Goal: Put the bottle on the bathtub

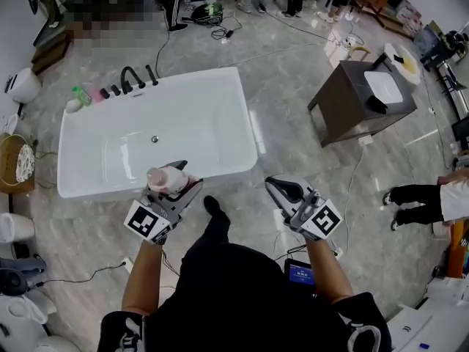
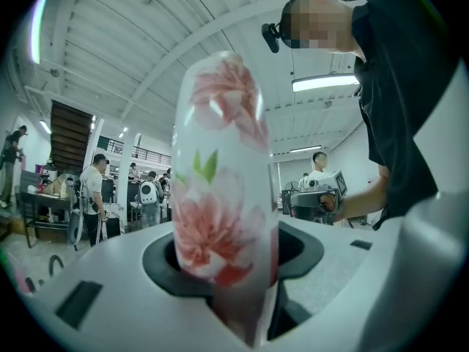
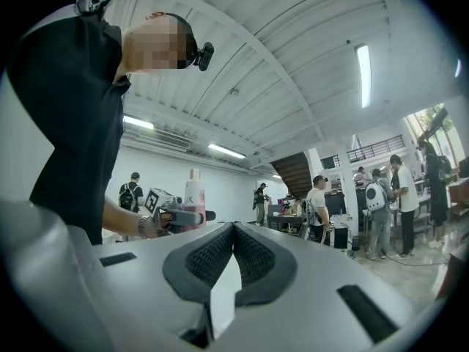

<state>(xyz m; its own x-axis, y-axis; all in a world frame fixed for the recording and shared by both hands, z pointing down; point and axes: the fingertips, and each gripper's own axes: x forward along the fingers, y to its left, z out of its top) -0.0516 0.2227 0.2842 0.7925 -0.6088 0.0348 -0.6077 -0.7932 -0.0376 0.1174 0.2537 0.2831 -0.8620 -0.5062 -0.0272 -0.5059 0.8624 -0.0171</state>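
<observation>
My left gripper (image 1: 176,176) is shut on a white bottle with pink flowers (image 1: 165,179), held just in front of the near rim of the white bathtub (image 1: 220,97). In the left gripper view the bottle (image 2: 220,174) stands upright between the jaws and fills the middle. My right gripper (image 1: 280,191) hangs to the right over the floor, jaws shut with nothing between them. In the right gripper view the bottle (image 3: 194,196) shows far off in the other gripper.
Black taps (image 1: 132,79) and small bottles (image 1: 80,94) sit at the tub's far left corner. A dark cabinet with a white basin (image 1: 363,97) stands at the right. Cables (image 1: 220,20) trail on the marble floor. A person's legs (image 1: 414,200) show at the right edge.
</observation>
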